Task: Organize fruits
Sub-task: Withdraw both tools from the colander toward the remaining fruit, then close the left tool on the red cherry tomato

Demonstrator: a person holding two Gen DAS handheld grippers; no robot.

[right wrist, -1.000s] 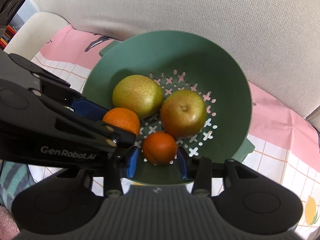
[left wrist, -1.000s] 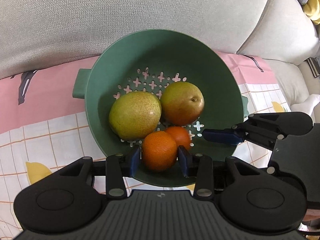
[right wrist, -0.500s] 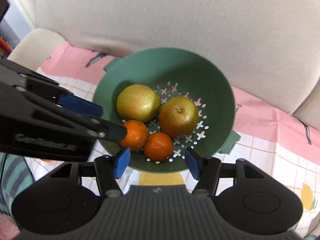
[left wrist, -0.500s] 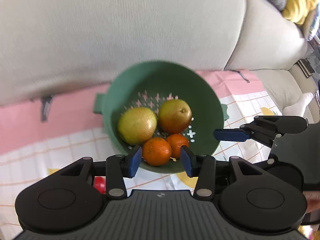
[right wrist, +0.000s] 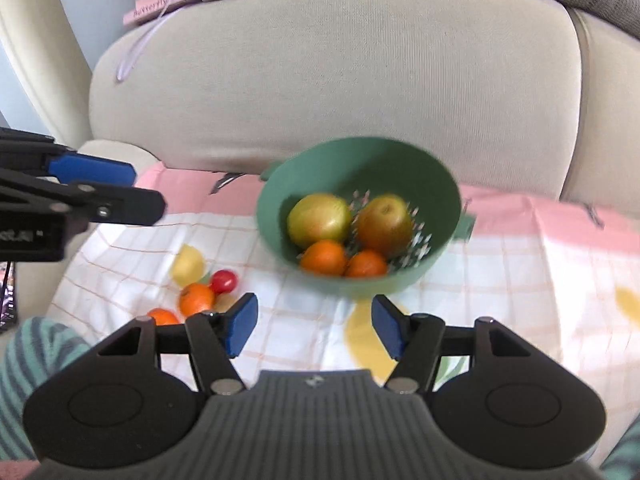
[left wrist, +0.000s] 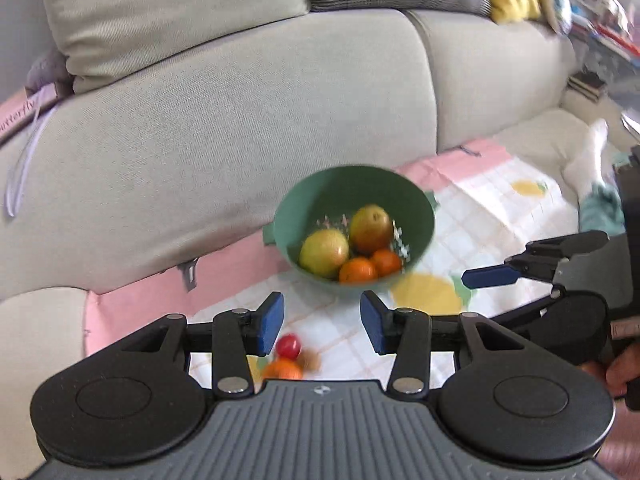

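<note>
A green colander (left wrist: pixel 320 200) (right wrist: pixel 400 164) sits on a checked cloth on the sofa seat. It holds two pears (left wrist: pixel 324 253) (right wrist: pixel 384 224) and two oranges (left wrist: pixel 358 270) (right wrist: pixel 325 257). My left gripper (left wrist: pixel 322 322) is open and empty, held back from the colander. My right gripper (right wrist: pixel 314 330) is open and empty too, also back from it. Loose on the cloth to the left lie a red tomato (right wrist: pixel 224 281) (left wrist: pixel 289 346), two oranges (right wrist: pixel 196 299) and a yellow fruit (right wrist: pixel 188 266).
The beige sofa back (left wrist: pixel 240 120) rises right behind the colander. A pink book (right wrist: pixel 160 6) lies on top of it. The pink and white cloth (right wrist: pixel 520 260) stretches to the right. A striped sleeve (right wrist: pixel 36 352) shows at lower left.
Both grippers let go of their oranges, which now lie in the colander, then opened wider and pulled up and back. The loose fruit on the cloth has come into view.
</note>
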